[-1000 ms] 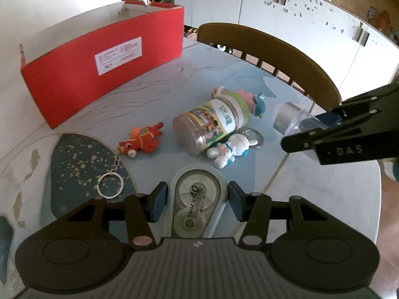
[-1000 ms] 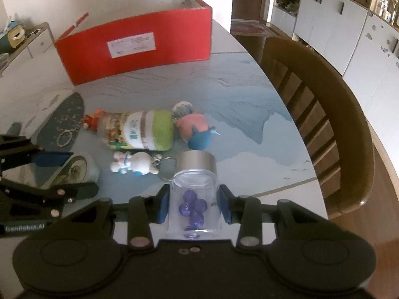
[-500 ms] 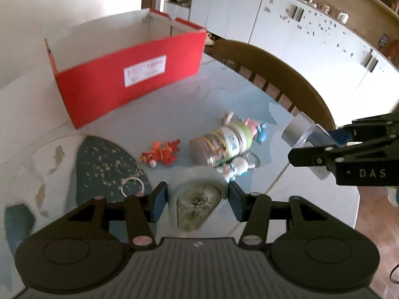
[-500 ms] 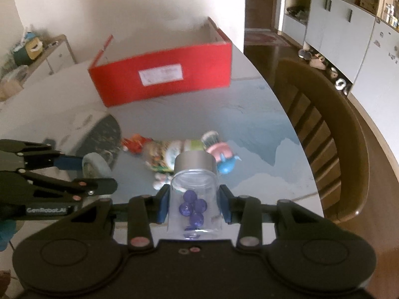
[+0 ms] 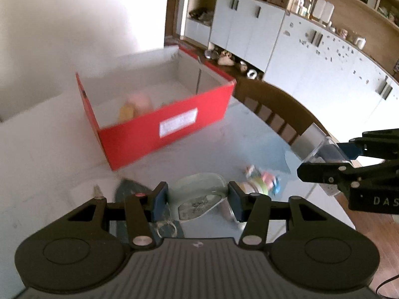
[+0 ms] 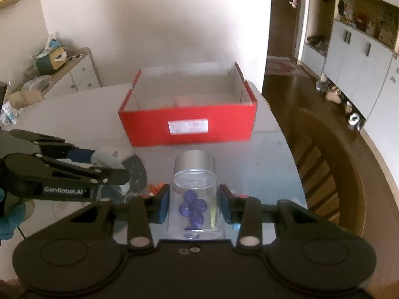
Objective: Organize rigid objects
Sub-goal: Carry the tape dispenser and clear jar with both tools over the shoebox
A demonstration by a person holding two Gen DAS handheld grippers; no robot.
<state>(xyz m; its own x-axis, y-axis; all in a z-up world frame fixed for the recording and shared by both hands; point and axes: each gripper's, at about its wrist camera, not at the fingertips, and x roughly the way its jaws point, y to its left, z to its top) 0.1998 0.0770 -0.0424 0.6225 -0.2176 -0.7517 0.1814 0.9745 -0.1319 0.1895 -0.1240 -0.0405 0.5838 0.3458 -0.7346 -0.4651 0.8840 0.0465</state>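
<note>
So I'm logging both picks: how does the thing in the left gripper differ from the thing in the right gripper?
The correction tape dispenser in the left gripper is flat, rounded and milky translucent, while the small jar in the right gripper is a clear cylinder. The jar has a silver cap and holds purple beads; the dispenser shows a tape reel inside. The jar points cap-forward; the dispenser lies flat between the pads. Both are clamped and held clear of the table.

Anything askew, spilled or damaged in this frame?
Nothing spilled or damaged. The clear jar in the right gripper is capped, beads inside. The left gripper holds the tape dispenser squarely. Only the green-lidded jar lies on its side on the table.
</note>
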